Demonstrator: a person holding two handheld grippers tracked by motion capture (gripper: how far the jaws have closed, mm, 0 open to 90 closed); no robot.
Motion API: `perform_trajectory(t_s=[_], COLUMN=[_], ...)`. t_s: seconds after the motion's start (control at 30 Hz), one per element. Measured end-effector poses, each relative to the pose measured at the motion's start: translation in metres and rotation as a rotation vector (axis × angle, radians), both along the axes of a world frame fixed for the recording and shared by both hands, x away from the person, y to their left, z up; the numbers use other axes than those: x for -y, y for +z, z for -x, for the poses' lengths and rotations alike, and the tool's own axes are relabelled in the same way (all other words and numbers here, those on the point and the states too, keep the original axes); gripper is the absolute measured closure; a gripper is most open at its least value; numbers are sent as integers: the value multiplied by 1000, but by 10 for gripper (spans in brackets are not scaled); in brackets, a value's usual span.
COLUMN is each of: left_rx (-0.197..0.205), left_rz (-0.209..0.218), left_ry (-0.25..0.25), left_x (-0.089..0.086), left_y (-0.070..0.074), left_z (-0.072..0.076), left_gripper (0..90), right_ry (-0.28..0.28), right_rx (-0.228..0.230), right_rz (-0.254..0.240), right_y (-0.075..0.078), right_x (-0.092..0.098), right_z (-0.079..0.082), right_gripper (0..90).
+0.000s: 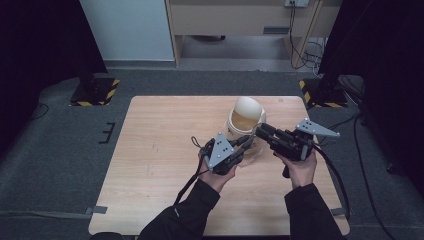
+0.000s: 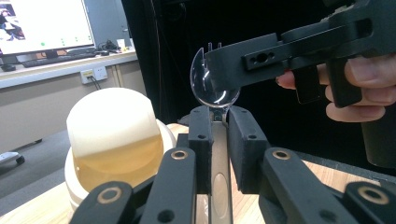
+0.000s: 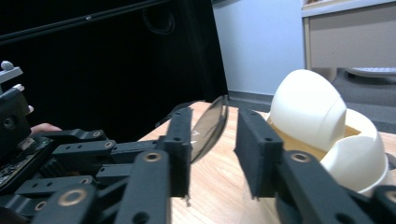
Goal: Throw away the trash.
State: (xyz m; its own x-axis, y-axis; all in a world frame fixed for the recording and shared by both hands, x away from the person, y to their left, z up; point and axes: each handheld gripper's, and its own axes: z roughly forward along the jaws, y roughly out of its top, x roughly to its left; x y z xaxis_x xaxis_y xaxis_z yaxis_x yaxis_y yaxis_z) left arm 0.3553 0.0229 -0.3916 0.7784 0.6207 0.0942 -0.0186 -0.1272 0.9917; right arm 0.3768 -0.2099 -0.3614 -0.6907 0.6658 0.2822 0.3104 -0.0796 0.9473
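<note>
In the high view, the left gripper (image 1: 243, 145) and right gripper (image 1: 260, 131) are seen meeting right of centre, beside a cream container (image 1: 245, 125) on the table (image 1: 160, 150). In the left gripper view, a clear plastic spoon (image 2: 212, 84) is pinched by its handle at centre. In the right gripper view, its bowl (image 3: 208, 127) is seen between spread jaws, untouched on the right.

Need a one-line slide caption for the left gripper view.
Left tool clamps a clear plastic spork upright while the right tool reaches its bowl.
</note>
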Motion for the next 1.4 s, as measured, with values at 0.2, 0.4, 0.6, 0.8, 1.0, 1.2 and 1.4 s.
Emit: perform_trajectory(t_s=[0.2, 0.4, 0.6, 0.8, 1.0, 1.2, 1.4], left_rx=[-31, -65, -119, -208, -339, -428, -502], left_rz=[16, -1, -55, -145, -176, -197, -221], left_ry=[-11, 2, 54, 126, 229, 301, 346], left_x=[-1, -19, -64, -121, -172, -197, -207], left_y=[-2, -1, -1, -21, -49, -80, -102], left_z=[0, 1, 4, 13, 14, 6, -5], left_gripper=[795, 769, 714, 621, 483, 362, 254], right_ry=[19, -1, -26, -71, -116, -149, -177], right_rx=[-10, 8, 26, 61, 102, 139, 169], right_rz=[-24, -6, -8, 4, 1, 25, 48], right_y=[1, 1, 4, 8, 14, 22, 28], right_x=[-1, 2, 6, 12, 16, 14, 8], right_z=[1, 1, -1, -3, -7, -13, -19], right_gripper=[846, 866, 867, 866, 866, 867, 867])
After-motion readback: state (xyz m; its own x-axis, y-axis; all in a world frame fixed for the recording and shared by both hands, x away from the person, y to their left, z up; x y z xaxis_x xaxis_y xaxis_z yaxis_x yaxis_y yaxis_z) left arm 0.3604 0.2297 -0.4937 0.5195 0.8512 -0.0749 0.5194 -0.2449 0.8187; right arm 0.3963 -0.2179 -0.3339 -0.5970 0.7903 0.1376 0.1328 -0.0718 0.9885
